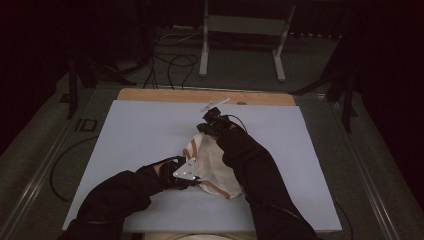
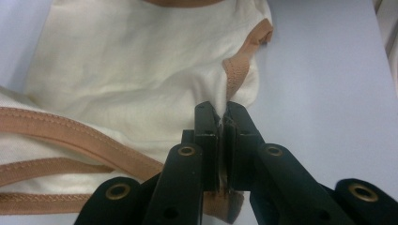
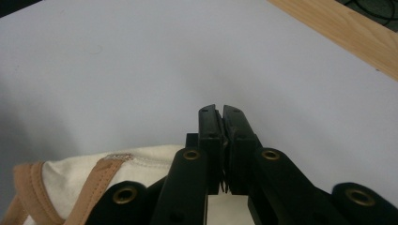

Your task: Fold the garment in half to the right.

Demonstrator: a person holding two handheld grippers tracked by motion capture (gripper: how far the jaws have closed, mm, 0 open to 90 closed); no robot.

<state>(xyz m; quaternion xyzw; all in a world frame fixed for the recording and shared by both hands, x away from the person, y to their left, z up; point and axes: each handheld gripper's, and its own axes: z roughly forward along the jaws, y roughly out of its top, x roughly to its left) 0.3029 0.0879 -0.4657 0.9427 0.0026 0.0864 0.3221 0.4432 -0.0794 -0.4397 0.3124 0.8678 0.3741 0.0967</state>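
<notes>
Left tool point(image 1: 191, 172) sits nearest, toward the desk's point(image 1: 140, 130) near edge, clenched on a pinch of the cream garment point(image 1: 215, 167) next to its tan trim point(image 2: 70, 133); the left gripper view shows cloth nipped between the closed jaws. From that grip the garment runs away and slightly rightward toward the far edge, bunched mid-desk, so its long axis goes near-to-far between the two tools. Right tool point(image 1: 212, 122) is at the garment's far end, jaws pressed together; white cloth shows low behind them in the right gripper view, so probably gripping the far edge, though the actual bite is hidden. Beyond it lies bare desk, then the wooden strip point(image 1: 200, 96) along the far edge. Judgement: any spread or fold works along this near-far line, each tool owning its own end.
</notes>
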